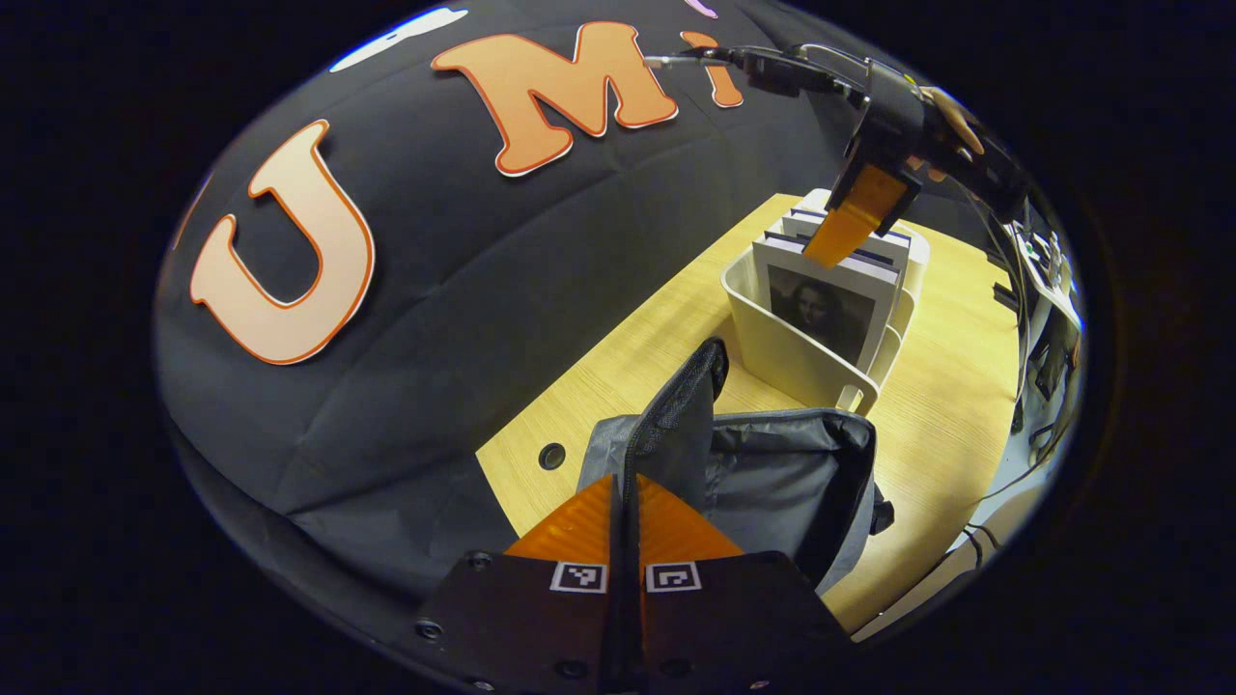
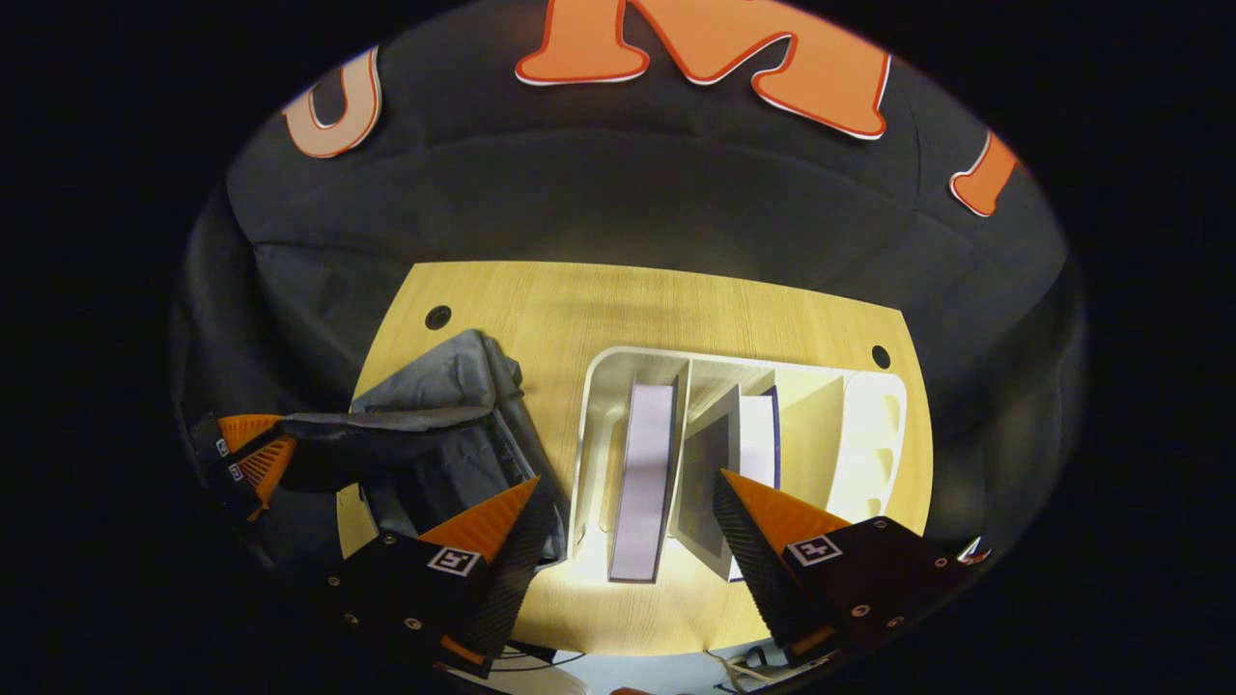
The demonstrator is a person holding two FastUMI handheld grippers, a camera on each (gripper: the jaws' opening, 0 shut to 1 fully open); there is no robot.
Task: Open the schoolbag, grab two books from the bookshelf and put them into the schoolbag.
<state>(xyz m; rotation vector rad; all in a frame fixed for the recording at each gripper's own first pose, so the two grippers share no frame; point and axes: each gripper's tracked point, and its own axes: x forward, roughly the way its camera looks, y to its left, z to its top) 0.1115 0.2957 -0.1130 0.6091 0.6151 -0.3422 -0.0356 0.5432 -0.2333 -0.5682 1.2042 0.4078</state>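
- Schoolbag (image 1: 772,473), grey, is gaping open on the counter (image 1: 946,405), at 9 o'clock from the bookshelf (image 2: 869,425).
- Books (image 2: 642,473) are standing upright, spines running 12-to-6.
- Left hand-held gripper (image 1: 626,502) is pinching the schoolbag's flap; right hand-held gripper (image 2: 628,502) is hanging spread above the books.

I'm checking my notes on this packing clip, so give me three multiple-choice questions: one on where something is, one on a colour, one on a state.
1. The right hand-held gripper is
A. over the bookshelf
B. inside the schoolbag
C. flat on the table

2. The bookshelf is
A. red
B. white
C. green

3. The schoolbag is
A. zipped shut
B. open, flap held up
C. under the bookshelf

Answers: A, its spread fingers frame the books from above; B, its walls are white; B, the left hand-held gripper pinches the raised flap and the lining shows.
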